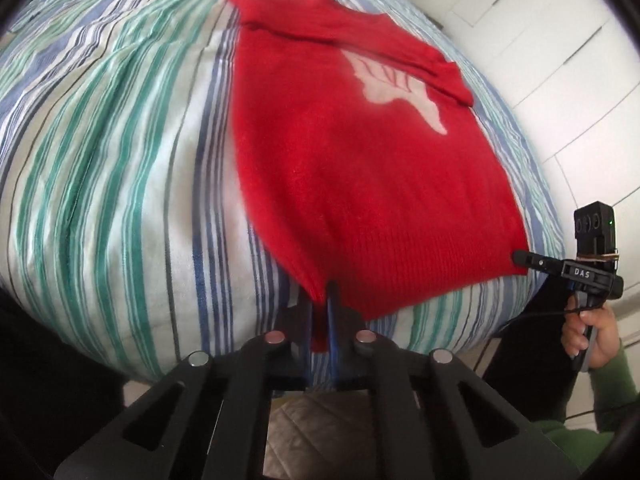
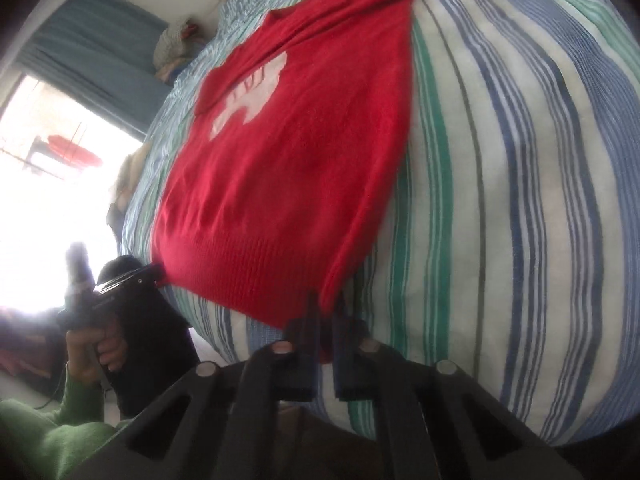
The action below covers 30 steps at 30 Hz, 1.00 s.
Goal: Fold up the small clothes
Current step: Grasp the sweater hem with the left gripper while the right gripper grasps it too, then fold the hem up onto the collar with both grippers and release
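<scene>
A small red knit sweater (image 1: pixel 360 168) with a white motif lies flat on the striped bed, sleeves folded across its top; it also shows in the right wrist view (image 2: pixel 288 168). My left gripper (image 1: pixel 322 300) is shut on the hem's left corner at the near edge of the bed. My right gripper (image 2: pixel 326 312) is shut on the hem's right corner. Each gripper shows in the other's view: the right one (image 1: pixel 520 258) at the hem's far corner, the left one (image 2: pixel 154 272) likewise.
The bed cover (image 1: pixel 120 160) has green, blue and white stripes and drops off at the near edge. White cupboard doors (image 1: pixel 560 60) stand to the right. A bright window (image 2: pixel 48 168), a blue curtain and a bundle of cloth (image 2: pixel 176 48) lie beyond the bed.
</scene>
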### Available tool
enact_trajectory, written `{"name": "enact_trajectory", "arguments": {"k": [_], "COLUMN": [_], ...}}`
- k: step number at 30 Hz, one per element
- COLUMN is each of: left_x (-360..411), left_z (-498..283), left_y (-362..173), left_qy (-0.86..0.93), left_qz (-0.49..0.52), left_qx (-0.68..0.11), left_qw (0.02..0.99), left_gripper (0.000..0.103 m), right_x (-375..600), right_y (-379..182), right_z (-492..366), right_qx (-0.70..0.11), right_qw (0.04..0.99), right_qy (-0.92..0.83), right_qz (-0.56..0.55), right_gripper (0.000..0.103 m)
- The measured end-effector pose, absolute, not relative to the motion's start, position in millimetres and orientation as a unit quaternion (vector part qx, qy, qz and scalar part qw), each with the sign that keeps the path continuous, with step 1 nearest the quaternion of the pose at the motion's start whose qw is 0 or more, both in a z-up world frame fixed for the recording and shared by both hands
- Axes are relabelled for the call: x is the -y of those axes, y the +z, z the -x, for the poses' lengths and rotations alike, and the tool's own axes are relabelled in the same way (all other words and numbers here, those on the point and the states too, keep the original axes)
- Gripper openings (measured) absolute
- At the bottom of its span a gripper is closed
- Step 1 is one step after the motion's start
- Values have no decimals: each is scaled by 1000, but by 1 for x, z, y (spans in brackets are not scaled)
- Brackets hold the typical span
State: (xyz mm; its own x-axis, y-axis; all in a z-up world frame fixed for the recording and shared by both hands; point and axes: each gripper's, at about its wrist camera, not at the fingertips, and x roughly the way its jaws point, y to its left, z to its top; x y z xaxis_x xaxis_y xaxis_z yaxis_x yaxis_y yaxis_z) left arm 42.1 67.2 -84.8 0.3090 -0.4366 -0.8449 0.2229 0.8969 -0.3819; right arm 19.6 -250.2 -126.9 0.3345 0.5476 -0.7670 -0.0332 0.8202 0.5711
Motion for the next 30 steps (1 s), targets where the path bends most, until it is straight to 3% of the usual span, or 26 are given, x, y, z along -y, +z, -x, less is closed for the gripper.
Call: {"name": "enact_trajectory", "arguments": {"k": [5,9,14,19,22,24,25,27,30], "left_x": [-83,-95,-77,-45,-46,-62,-72,-87,-90], "left_z": [-55,-119,-246,-359,-402,-415,-416,-409,-387], "left_y": [-42,-4,7,-26,-47,-51,-49,-39,-21], "left_qy": [-232,-237,-220,-186,-154,-131,-122,-116,-139], "left_qz": [163,194,182,157,168,204,219,223,206], "left_qx": [-510,-456,-429,-466,-482,-480,-471,-453,-422], "left_qw": [812,836,857,851,846,843,846,855,872], "left_gripper": [3,3,3,3,18,46,49,55,55], "right_x": [276,289,312,324,329,334,338,345,351], "right_y": [-88,-51,-30,-51,-74,-90,-95,-93,-76], "right_z": [-20,-54,-160,-295,-354,-374,-379,-378,-366], "right_qx": [-489,-440,-389,-393,-409,-407,-402,-381,-357], "right_qw": [806,830,854,849,841,835,834,844,863], "right_qy": [176,182,166,125,111,100,95,79,80], "right_qz": [-282,-292,-303,-329,-336,-357,-365,-370,-348], "right_gripper": [4,4,4,4,6,16,21,42,42]}}
